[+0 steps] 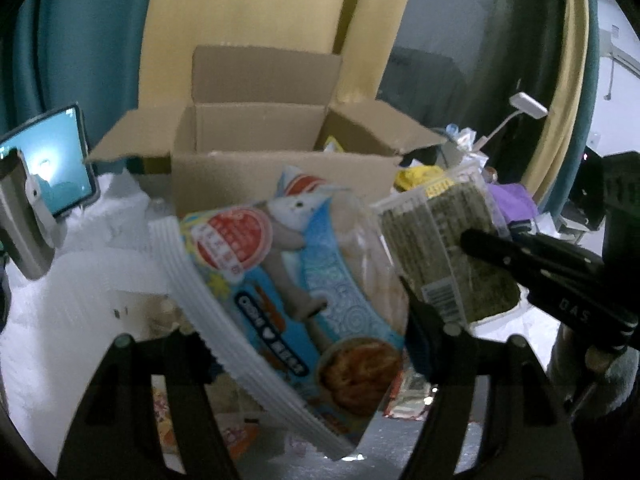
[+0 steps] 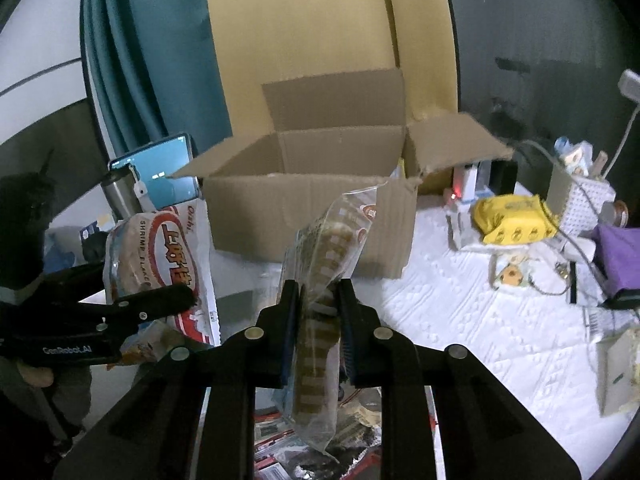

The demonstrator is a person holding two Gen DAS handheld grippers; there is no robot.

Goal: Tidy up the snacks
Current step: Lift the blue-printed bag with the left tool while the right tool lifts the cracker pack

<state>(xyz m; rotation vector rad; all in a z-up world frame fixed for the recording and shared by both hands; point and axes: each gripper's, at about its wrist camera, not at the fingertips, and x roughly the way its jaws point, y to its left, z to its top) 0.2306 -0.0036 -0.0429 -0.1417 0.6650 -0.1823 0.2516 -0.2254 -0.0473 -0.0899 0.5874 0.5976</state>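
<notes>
My left gripper is shut on a blue shrimp-flakes snack bag with a rabbit picture, held up in front of the open cardboard box. In the right wrist view the same bag shows its red and white side, with the left gripper clamped on it at the left. My right gripper is shut on a clear packet of seaweed snacks, held edge-on before the box. In the left wrist view that packet sits at the right, with the right gripper's fingers on it.
A phone with a lit screen stands left of the box beside a steel cup. A yellow pack, a white basket and a purple cloth lie right on the white cover. More snack packets lie below.
</notes>
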